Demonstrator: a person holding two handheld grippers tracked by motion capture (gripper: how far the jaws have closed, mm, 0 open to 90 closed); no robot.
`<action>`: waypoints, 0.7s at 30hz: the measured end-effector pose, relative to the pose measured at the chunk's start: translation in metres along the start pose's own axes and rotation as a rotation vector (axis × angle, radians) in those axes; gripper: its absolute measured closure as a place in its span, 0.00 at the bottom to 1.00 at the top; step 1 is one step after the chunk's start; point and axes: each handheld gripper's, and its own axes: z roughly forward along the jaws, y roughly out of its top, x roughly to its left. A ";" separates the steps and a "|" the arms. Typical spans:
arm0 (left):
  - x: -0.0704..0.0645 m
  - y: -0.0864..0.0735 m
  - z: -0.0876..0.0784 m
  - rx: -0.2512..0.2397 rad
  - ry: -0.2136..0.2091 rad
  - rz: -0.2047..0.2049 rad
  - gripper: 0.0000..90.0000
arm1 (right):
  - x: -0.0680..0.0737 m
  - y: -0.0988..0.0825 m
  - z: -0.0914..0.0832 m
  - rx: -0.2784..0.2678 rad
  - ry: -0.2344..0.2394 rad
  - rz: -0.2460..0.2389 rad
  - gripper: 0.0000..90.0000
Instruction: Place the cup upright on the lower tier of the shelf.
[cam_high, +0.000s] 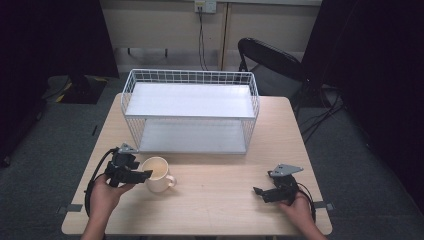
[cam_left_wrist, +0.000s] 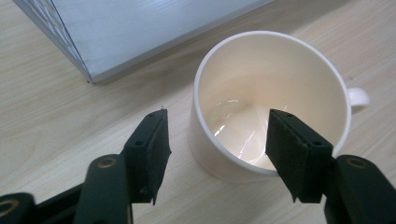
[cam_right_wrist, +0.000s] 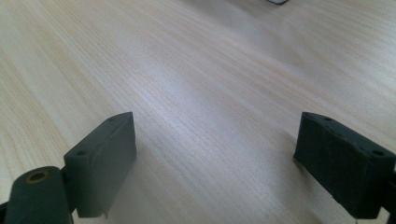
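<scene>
- Mug (cam_high: 157, 175): cream-white, upright, empty, with a glossy inside; stands on the near left part of the table, in front of the rack's left end and apart from it. Handle (cam_high: 171, 181) points right in the high view.
- Left gripper (cam_high: 142, 174): held in the person's left hand (cam_high: 106, 196) at the mug's left side. In the left gripper view (cam_left_wrist: 217, 154) its jaws straddle the near wall of the mug, one outside the wall with a gap, the other over the rim and down inside the cup. Jaws partly apart; neither pad is seen pressing on the wall.
- Right gripper (cam_high: 263, 192): held in the right hand (cam_high: 299, 210) at the near right of the table, well apart from the mug. In the right gripper view (cam_right_wrist: 229, 163) its jaws stand wide over bare wood.
- Wire rack (cam_high: 190, 111): white, two shelves, at the far middle of the table.
- Table (cam_high: 220, 190): light wood grain.
- Folding chair (cam_high: 272, 67): black, beyond the table's far right corner.
</scene>
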 end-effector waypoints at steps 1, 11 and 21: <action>-0.001 0.001 0.001 0.006 -0.008 0.000 0.48 | 0.000 0.000 0.000 -0.001 -0.001 -0.001 0.13; -0.001 0.002 0.009 0.024 -0.007 -0.011 0.52 | 0.000 0.000 0.000 0.000 0.000 -0.001 0.13; -0.002 0.005 0.018 0.069 0.016 -0.008 0.69 | 0.000 0.000 0.000 0.000 0.000 0.000 0.13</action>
